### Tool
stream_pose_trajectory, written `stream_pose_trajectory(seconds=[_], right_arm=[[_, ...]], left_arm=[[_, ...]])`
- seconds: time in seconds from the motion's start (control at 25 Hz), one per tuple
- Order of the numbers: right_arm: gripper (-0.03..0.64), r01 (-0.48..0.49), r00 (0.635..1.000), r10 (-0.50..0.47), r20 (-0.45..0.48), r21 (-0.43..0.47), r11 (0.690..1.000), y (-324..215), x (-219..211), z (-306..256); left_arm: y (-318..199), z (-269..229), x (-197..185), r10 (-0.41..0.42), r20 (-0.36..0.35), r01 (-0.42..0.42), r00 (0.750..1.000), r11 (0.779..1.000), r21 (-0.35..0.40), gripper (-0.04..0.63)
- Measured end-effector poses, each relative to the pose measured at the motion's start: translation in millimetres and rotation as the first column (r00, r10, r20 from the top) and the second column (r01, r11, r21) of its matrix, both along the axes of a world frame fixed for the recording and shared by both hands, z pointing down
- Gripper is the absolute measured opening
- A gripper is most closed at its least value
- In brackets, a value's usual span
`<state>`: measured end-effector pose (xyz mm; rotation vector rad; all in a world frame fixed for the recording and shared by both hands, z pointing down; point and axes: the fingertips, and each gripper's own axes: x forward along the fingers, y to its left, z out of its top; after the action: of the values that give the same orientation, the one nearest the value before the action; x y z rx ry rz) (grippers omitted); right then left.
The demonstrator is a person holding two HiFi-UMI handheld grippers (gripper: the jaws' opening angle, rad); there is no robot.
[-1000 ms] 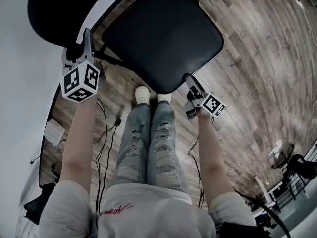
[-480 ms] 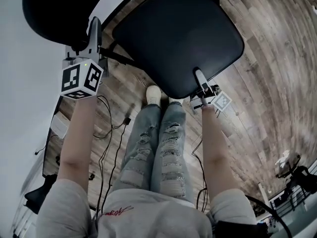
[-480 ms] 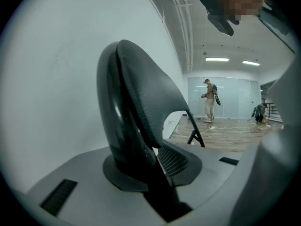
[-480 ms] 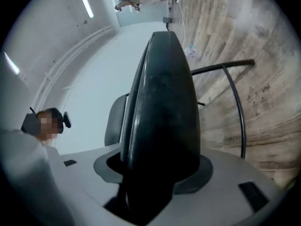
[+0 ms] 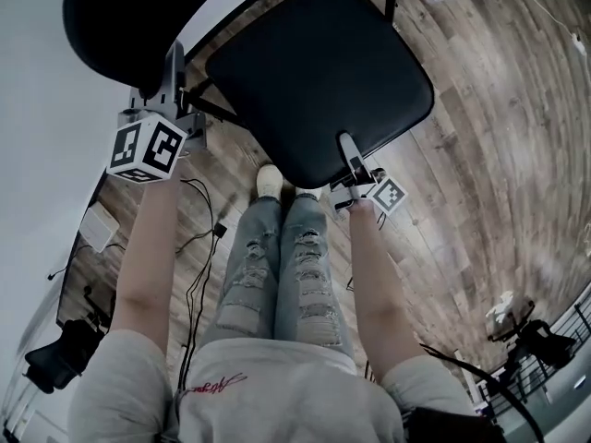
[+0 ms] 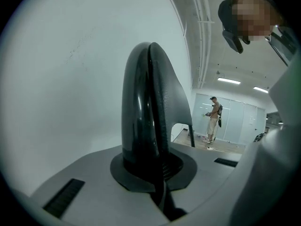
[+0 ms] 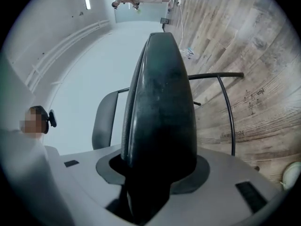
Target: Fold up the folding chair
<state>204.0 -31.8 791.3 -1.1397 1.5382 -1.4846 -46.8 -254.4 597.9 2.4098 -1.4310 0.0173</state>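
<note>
The folding chair stands open before me, its black seat (image 5: pixel 314 72) in the middle and its black backrest (image 5: pixel 120 17) at the top left. My left gripper (image 5: pixel 173 53) points at the frame just under the backrest. Its jaws (image 6: pixel 150 46) are shut, with nothing seen between them and only the white wall beyond. My right gripper (image 5: pixel 343 141) is at the seat's front edge, its upper finger lying on top of the seat. Its jaws (image 7: pixel 162 36) are closing on that edge, which fills the gap. Past them show the backrest (image 7: pixel 104 119) and a thin frame tube (image 7: pixel 226 107).
My legs and white shoes (image 5: pixel 268 178) stand right in front of the seat. Cables (image 5: pixel 199 247) and a small white box (image 5: pixel 95 229) lie on the wood floor at the left, along the white wall (image 5: pixel 46 155). Another person (image 6: pixel 214 119) stands far off.
The right gripper moved up and left from beside the seat's front corner, and its finger now lies on the seat edge. The left gripper rose a little and its jaws closed.
</note>
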Motion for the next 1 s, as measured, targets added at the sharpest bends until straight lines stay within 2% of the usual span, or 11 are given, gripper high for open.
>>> stream_pose_trajectory(seconds=[0.16,0.36,0.48,0.76,0.88,1.0], right_arm=[[0.182,-0.013,1.0,0.013,-0.002,-0.077,0.997,-10,-18,-40],[0.146,-0.005,0.999,-0.001,-0.049,-0.125,0.992,-53,-27,-96],[0.133,-0.018,0.998,0.007,-0.055,-0.201,0.979,-72,-39,-125],[0.13,-0.064,0.989,0.004,-0.147,-0.399,0.915,-138,-71,-178],[0.13,-0.08,0.983,-0.008,-0.183,-0.472,0.878,-162,-84,-186],[0.13,-0.088,0.978,-0.023,-0.207,-0.51,0.855,-184,-94,-194]], left_arm=[[7,-24,0,0.005,0.027,-0.005,1.0,1.0,0.006,0.018],[3,-51,2,-0.024,0.061,0.021,0.998,0.999,0.045,0.018],[5,-64,1,-0.021,0.087,0.016,0.996,0.998,0.056,0.018],[-6,-96,0,0.027,0.12,-0.04,0.992,0.993,0.108,0.018],[-17,-98,-6,0.037,0.124,-0.049,0.992,0.994,0.101,0.018],[-34,-101,-13,0.062,0.114,-0.073,0.992,0.993,0.095,0.018]])
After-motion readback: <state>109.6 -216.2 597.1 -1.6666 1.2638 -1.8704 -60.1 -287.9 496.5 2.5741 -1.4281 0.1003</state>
